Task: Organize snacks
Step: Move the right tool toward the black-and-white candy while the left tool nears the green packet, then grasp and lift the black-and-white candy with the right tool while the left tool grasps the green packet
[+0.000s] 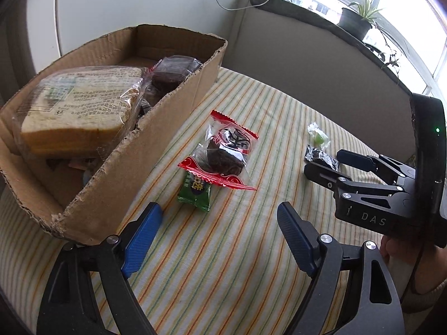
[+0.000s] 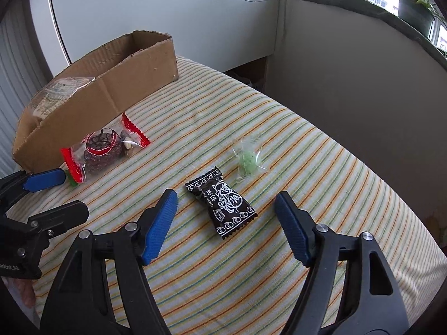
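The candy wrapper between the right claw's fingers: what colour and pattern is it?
Black wrapper with white print and a zigzag edge; the right wrist view shows it best.

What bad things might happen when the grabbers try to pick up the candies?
1. The black candy lies flat on the soft striped cloth, between the open right tool fingers; they may pinch cloth too, or the slick wrapper may slip out.
2. The red-wrapped cake overlaps the green packet ahead of the open left tool, so grabbing one may drag the other.
3. The cardboard box is already crowded by the bread; dropped snacks may catch its torn rim.
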### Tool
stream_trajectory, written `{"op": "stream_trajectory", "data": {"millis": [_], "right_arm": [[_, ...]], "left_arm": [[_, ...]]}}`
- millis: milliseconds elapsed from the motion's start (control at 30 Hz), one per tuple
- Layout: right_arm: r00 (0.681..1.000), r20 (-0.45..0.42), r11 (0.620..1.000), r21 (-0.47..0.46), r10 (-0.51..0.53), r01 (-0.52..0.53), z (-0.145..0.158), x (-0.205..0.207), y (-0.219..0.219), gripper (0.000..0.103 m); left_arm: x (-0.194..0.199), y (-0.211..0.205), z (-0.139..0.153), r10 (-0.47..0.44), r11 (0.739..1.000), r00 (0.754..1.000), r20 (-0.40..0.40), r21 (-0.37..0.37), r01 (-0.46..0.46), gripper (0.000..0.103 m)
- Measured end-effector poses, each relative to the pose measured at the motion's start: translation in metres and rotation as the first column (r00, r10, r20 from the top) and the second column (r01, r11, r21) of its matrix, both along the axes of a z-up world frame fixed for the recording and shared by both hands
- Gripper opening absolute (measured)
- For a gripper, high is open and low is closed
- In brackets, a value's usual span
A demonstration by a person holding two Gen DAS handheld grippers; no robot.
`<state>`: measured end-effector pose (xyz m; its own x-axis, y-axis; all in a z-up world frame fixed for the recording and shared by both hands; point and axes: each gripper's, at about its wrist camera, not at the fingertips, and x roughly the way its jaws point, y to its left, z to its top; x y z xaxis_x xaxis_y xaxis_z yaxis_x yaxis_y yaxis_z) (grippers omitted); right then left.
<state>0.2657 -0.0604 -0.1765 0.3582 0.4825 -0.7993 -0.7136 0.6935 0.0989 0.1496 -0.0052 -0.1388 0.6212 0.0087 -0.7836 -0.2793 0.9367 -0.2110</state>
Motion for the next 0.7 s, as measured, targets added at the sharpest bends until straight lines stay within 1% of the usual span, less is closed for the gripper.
{"op": "stream_trajectory", "data": {"millis": [100,133,300,400,467,500,567,600,633,667,700], "right_arm": [[1.0,0.004,1.0,-0.003,0.009,-0.009,-0.001,-0.001,0.0,0.074],[1.0,0.006,1.0,-0.003,0.012,-0.012,-0.001,0.0,-0.001,0.074],[1.0,0.011,1.0,0.002,0.021,-0.021,-0.002,0.003,-0.001,0.074],[1.0,0.01,1.0,0.01,0.022,-0.022,-0.002,0.0,-0.004,0.074],[1.0,0.009,1.0,0.012,0.024,-0.024,-0.001,-0.001,-0.005,0.074],[1.0,0.009,1.0,0.013,0.024,-0.024,-0.001,-0.001,-0.006,0.074],[1.0,0.01,1.0,0.015,0.021,-0.021,0.0,-0.001,-0.008,0.073],[1.0,0.012,1.0,0.013,0.016,-0.016,0.001,-0.001,-0.009,0.068],[1.0,0.018,1.0,0.009,0.01,-0.01,0.002,-0.001,-0.01,0.059],[1.0,0.022,1.0,0.008,0.005,-0.005,0.003,-0.001,-0.011,0.053],[1.0,0.022,1.0,0.014,0.003,-0.003,0.004,-0.001,-0.013,0.041]], "left_arm": [[-0.004,0.003,0.002,0.011,1.0,1.0,0.002,-0.028,-0.011,0.084],[-0.005,0.002,0.002,0.007,1.0,1.0,0.005,-0.025,-0.007,0.084],[0.001,-0.006,-0.001,-0.003,0.999,1.0,-0.006,0.043,0.004,0.084],[0.011,-0.001,-0.005,0.009,0.996,1.0,-0.027,0.085,-0.007,0.083],[0.012,-0.001,-0.007,0.005,0.993,0.999,-0.034,0.116,-0.001,0.078],[0.011,0.001,-0.007,0.011,0.993,1.0,-0.03,0.118,-0.007,0.075],[0.009,0.009,-0.008,0.026,0.991,0.999,-0.025,0.13,-0.022,0.054],[0.008,0.012,-0.007,0.028,0.991,0.999,-0.022,0.132,-0.025,0.048],[0.007,0.014,-0.007,0.03,0.99,0.999,-0.021,0.137,-0.027,0.035],[0.006,0.017,-0.007,0.029,0.99,0.999,-0.019,0.138,-0.026,0.024],[0.005,0.019,-0.007,0.023,0.99,1.0,-0.017,0.137,-0.021,0.022]]}}
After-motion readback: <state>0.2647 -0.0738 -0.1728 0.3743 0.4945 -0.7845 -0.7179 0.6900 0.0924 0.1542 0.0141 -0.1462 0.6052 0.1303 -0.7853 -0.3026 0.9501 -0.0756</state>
